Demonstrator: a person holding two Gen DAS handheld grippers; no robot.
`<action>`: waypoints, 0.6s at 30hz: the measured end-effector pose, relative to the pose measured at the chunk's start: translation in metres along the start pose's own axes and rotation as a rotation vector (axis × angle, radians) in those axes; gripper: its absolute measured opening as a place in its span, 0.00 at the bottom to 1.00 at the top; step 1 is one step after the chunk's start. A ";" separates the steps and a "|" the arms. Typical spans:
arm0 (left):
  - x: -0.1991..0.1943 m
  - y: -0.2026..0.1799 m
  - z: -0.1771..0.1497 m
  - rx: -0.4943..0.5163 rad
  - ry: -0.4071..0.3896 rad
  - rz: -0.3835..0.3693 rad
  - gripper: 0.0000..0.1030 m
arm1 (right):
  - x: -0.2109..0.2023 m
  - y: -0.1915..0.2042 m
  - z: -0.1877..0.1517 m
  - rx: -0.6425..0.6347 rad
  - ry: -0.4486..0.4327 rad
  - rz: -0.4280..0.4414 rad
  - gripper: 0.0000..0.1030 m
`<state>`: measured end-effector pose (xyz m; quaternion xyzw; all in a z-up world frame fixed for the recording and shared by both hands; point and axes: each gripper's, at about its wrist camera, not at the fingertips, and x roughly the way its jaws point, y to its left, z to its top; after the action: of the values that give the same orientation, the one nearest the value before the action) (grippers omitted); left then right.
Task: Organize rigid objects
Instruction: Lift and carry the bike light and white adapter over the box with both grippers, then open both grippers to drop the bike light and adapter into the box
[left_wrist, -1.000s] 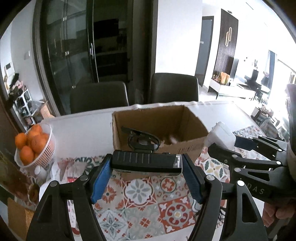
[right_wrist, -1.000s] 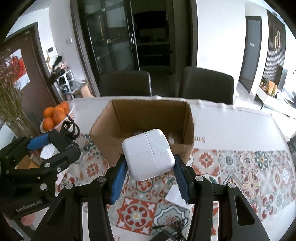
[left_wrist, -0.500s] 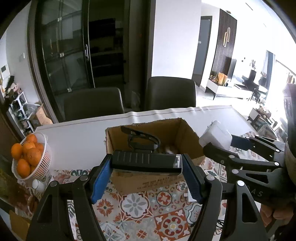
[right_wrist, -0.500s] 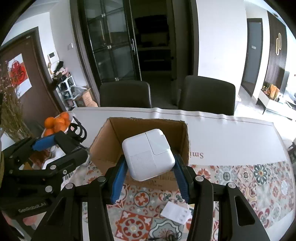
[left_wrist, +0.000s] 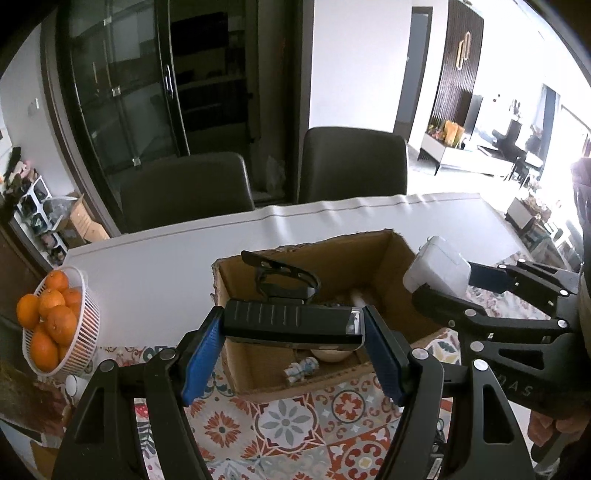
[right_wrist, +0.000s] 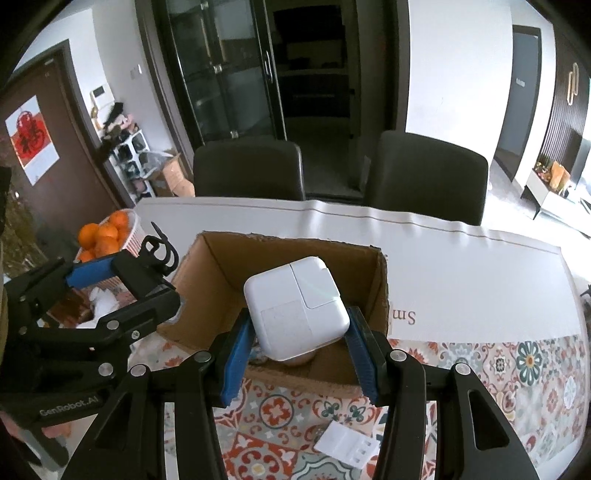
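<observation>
An open cardboard box (left_wrist: 384, 254) (right_wrist: 221, 273) stands on the table. My left gripper (left_wrist: 293, 334) is shut on a black device with a clip (left_wrist: 288, 321), held over the box's near left part. My right gripper (right_wrist: 295, 339) is shut on a white power adapter (right_wrist: 295, 306), held over the box's near edge; it also shows in the left wrist view (left_wrist: 436, 271). Small items, one a little white figure (left_wrist: 301, 369), lie on the box floor.
A white basket of oranges (left_wrist: 48, 321) (right_wrist: 107, 232) stands at the table's left. A white card (right_wrist: 347, 441) lies on the patterned cloth (right_wrist: 517, 369) in front of the box. Two dark chairs (right_wrist: 247, 170) (right_wrist: 424, 173) stand behind the table.
Both grippers have risen and moved forward with their objects, from in front of the box to over its opening. The box's inside now shows.
</observation>
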<state>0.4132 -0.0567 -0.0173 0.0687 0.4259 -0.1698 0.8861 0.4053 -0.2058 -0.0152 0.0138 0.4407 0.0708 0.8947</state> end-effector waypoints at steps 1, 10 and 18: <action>0.004 0.001 0.001 -0.002 0.009 0.002 0.70 | 0.002 0.001 0.000 0.001 0.005 -0.003 0.49; 0.036 0.008 0.004 0.002 0.078 -0.007 0.70 | 0.038 -0.008 0.007 0.015 0.079 0.031 0.49; 0.052 0.009 -0.001 0.015 0.096 -0.014 0.71 | 0.060 -0.012 0.002 0.037 0.120 0.041 0.51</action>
<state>0.4462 -0.0611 -0.0587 0.0805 0.4671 -0.1758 0.8628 0.4446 -0.2089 -0.0617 0.0352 0.4944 0.0815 0.8647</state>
